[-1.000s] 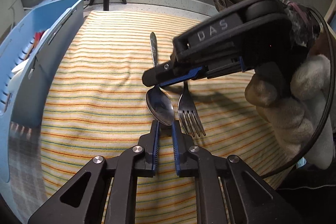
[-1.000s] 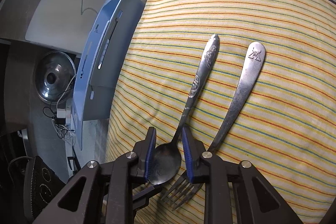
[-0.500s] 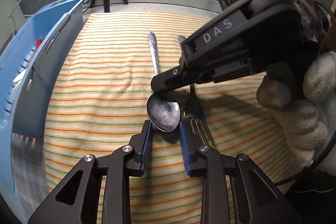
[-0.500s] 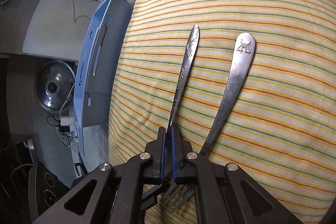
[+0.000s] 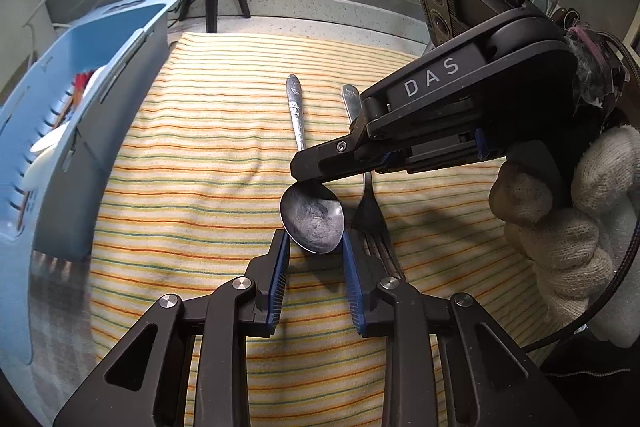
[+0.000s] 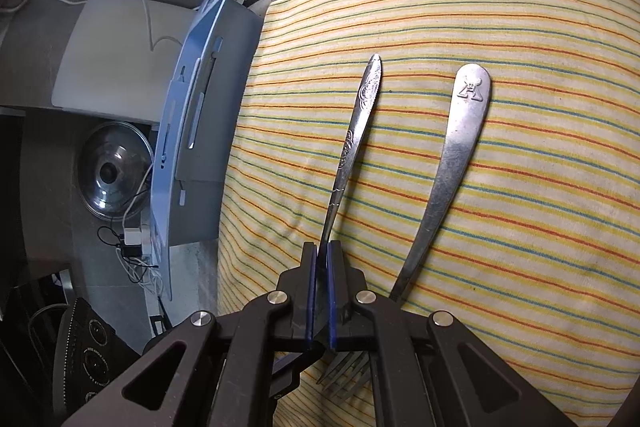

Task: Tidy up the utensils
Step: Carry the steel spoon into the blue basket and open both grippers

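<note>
the right hand-held gripper (image 6: 319, 291) is clamped on the neck of the spoon (image 5: 312, 219), just behind the bowl, its blue pads nearly meeting on the thin metal. the left hand-held gripper (image 5: 314, 267) stands partly open, its pads flanking the tip of the spoon's bowl; whether they press on it cannot be told. the spoon's handle runs straight ahead of the right hand-held gripper, lying on the striped cloth (image 6: 500, 27). just to the right of that gripper lies the fork (image 6: 452, 163), its tines partly under the gripper's frame.

the spoon looks stiff, light and slick: polished steel likely to slip or swivel between pads, so the narrow neck or the flat of the handle is the sounder hold. the blue basket (image 5: 80, 99) stands well off to the left.

the right hand-held gripper's casing reads "das". the fork's handle end bears an embossed emblem, not legible; the spoon's handle has scrollwork only.
</note>
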A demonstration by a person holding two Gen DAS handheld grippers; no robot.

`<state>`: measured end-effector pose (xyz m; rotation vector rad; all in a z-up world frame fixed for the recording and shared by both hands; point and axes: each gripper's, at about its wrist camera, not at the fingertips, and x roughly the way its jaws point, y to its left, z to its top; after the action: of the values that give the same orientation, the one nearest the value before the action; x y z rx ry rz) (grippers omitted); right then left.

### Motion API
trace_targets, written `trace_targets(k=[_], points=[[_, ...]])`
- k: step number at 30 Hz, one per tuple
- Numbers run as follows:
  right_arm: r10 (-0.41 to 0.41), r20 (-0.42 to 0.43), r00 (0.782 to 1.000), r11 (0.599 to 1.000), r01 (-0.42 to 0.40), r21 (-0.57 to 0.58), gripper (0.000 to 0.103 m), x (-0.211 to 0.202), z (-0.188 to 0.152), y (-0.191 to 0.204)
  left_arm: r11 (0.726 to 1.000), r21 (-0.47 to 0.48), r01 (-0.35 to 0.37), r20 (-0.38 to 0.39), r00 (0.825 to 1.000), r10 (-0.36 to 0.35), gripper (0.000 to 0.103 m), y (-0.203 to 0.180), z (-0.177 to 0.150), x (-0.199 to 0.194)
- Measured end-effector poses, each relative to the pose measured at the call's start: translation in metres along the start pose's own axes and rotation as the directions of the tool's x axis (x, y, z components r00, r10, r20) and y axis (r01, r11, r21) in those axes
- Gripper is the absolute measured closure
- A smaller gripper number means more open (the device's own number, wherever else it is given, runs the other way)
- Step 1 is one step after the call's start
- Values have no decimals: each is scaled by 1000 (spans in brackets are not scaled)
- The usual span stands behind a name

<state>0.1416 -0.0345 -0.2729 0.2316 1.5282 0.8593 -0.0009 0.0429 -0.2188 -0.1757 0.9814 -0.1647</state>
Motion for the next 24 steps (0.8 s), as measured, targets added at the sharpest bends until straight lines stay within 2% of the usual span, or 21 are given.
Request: trace_targets(k=[2, 13, 19, 24], points=[[8, 7, 1000, 1000, -8, -10, 98, -1, 0, 6, 1000, -3, 5, 3, 1000, -5, 86, 0, -1, -5], [47, 35, 998, 996, -45, -72, 98, 0, 11, 58, 999, 10, -52, 72, 996, 51, 87, 20, 7, -42], [72, 47, 996, 990, -65, -125, 98, 14, 26, 103, 996, -5, -85, 108, 990, 85, 87, 55, 12, -67], [70, 35, 997, 986, -64, -153, 98, 40, 37, 134, 994, -31, -100, 105, 989, 103, 87, 90, 17, -70]])
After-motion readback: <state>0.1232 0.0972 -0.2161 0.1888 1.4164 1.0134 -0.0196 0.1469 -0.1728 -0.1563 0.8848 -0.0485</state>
